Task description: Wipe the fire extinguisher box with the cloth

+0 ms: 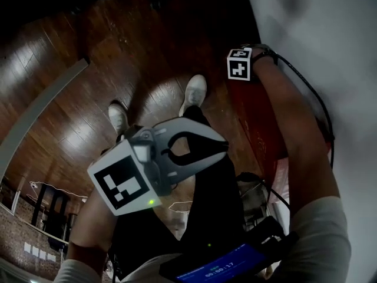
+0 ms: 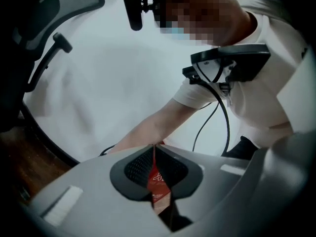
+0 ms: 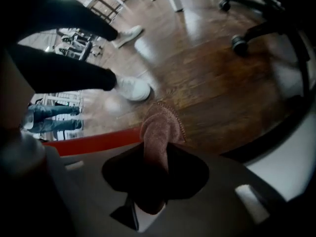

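Left gripper: the grey two-jaw tool (image 1: pixel 225 148) is held in front of the person's body. Its jaws are pressed together with nothing clamped. In its own view only a thin slit remains between the pads, and a sliver of red shows through it.
Right gripper: the dark two-jaw tool (image 3: pixel 155 152) is clenched on the cloth. Its black-and-white marker cube (image 1: pixel 240 63) sits at the end of the outstretched right arm, beside the top of the box.
Cloth: a brownish-pink fleecy cloth with a stitched edge (image 3: pixel 160 127) is pinched between the right jaws, with its free end bunched out past the tips. Whether it touches the box cannot be told.
Box: the red fire extinguisher box (image 1: pixel 256 128) stands against the white wall (image 1: pixel 330 28). Its red edge (image 3: pixel 94 141) runs just beside the cloth in the right gripper view.
Floor: dark brown wooden boards (image 1: pixel 118 52), with the person's two white shoes (image 1: pixel 194 90) below the left gripper.
Chest: a black device with a blue screen (image 1: pixel 227 264).
Background: a black office chair base on castors (image 3: pixel 239 43).
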The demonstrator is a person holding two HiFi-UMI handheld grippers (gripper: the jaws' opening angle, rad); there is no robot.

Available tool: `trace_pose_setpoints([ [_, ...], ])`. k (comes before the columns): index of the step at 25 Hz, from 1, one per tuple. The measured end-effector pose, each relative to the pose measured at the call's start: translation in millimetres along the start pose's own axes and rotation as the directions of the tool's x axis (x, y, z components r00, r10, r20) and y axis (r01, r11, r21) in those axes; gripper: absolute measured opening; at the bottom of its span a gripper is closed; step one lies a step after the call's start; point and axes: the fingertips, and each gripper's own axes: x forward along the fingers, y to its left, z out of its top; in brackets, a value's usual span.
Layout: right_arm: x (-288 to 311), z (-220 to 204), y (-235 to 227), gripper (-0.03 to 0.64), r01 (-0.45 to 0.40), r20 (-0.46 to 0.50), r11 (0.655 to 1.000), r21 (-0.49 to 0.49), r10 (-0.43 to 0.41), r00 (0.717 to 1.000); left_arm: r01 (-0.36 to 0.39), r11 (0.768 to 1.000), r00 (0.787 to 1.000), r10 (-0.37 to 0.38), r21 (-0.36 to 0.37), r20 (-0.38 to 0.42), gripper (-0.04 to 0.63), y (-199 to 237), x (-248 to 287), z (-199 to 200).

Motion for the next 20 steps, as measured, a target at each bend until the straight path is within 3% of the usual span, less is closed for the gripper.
trace_pose_setpoints([
  [3, -82.6, 2.7, -23.2, 0.118, 0.096, 0.064, 0.988, 0.118, -0.104, 0.993, 0.029, 0.998, 1.0, -0.029, 0.062, -0.012, 0.005, -21.1, -15.2, 37.4],
  [6, -173.6, -12.9, -50.0, 0.118, 0.222, 0.08, 0.943, 0.25, -0.248, 0.965, 0.067, 0.988, 0.997, -0.063, 0.137, -0.034, 0.005, -43.0, -30.3, 73.0],
  [9, -252.8, -30.4, -39.9, 0.118, 0.288, 0.113, 0.869, 0.402, -0.359, 0.926, 0.109, 0.975, 0.993, -0.097, 0.193, -0.074, 0.005, -79.0, -43.2, 98.3],
  [12, -333.2, -50.5, -5.3, 0.118, 0.311, 0.154, 0.758, 0.574, -0.473, 0.867, 0.147, 0.953, 0.987, -0.123, 0.265, -0.106, 0.005, -118.6, -62.3, 122.4],
  [14, -382.1, -65.6, 30.5, 0.118, 0.325, 0.147, 0.66, 0.678, -0.554, 0.819, 0.172, 0.937, 0.983, -0.142, 0.303, -0.117, 0.005, -143.0, -78.4, 133.0],
  [16, -427.2, -85.8, 77.2, 0.118, 0.322, 0.108, 0.514, 0.795, -0.643, 0.758, 0.207, 0.918, 0.976, -0.173, 0.337, -0.128, 0.004, -164.4, -93.4, 138.2],
  [18, -466.5, -100.3, 140.3, 0.118, 0.263, 0.058, 0.316, 0.912, -0.731, 0.679, 0.257, 0.892, 0.963, -0.203, 0.373, -0.179, 0.005, -188.8, -109.5, 135.3],
  [20, -500.9, -97.8, 219.7, 0.118, 0.148, -0.001, 0.106, 0.983, -0.809, 0.588, 0.305, 0.859, 0.945, -0.219, 0.412, -0.243, 0.004, -219.4, -126.4, 126.9],
])
